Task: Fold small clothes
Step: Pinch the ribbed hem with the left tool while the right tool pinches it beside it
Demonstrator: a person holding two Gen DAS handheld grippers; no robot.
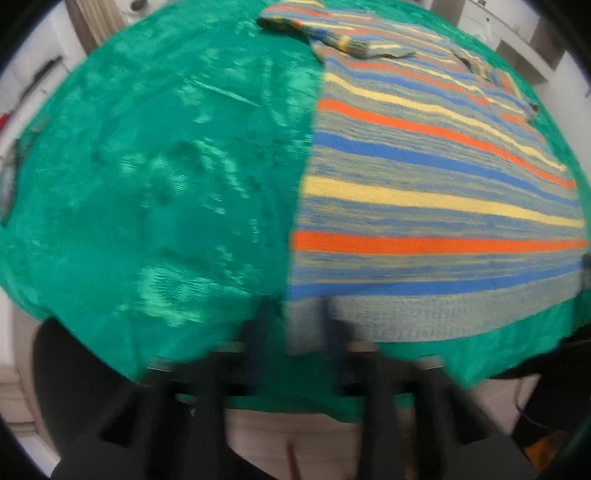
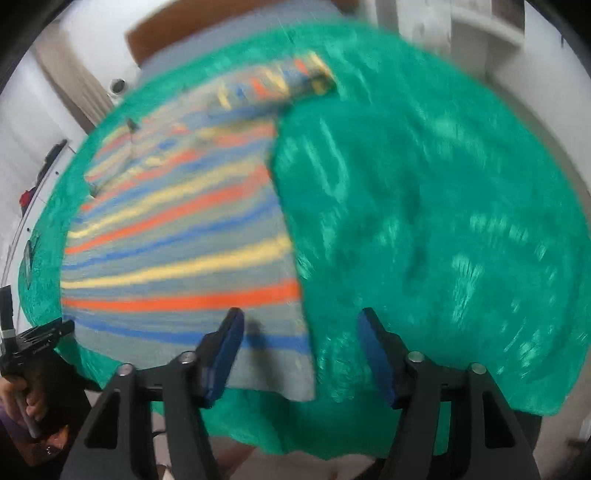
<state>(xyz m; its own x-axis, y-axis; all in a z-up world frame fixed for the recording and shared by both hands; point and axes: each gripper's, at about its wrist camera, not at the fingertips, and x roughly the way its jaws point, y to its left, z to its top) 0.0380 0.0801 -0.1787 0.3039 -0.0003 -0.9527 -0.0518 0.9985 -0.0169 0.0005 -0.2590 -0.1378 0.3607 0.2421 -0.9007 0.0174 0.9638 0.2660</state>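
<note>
Left wrist view: I am looking along the left hand-held gripper (image 1: 295, 332) toward a knitted sweater striped in orange, blue, yellow and grey (image 1: 424, 206), which is lying flat on a counter draped in a shiny green crushed-velvet cloth (image 1: 147, 184). The sweater's near left hem corner is sitting between the two blue fingers, which are standing fairly close together; motion blur is hiding whether they are actually pinching the knit, so I cannot tell its grip. One sleeve (image 1: 332, 35) is lying folded across the chest at the far end.

Right wrist view: I am holding the right hand-held gripper (image 2: 299, 343) with its jaws spread wide and nothing between them. It is hovering at the sweater's near right hem corner (image 2: 295, 369), the left blue pad (image 2: 225, 350) over the knit and the right pad over bare green cloth. The other sleeve (image 2: 273, 83) is lying bunched at the far edge of the garment. At the lower left of this view, a hand is showing on the other gripper's handle (image 2: 26, 391).

Handling, as I am judging it: the knit is looking soft, limp and light, with enough texture not to slip from the pads, though it is likely to stretch and sag when lifted. The sturdier ribbed hem corners are offering the best hold, one per gripper, so that the fold is carried evenly.
</note>
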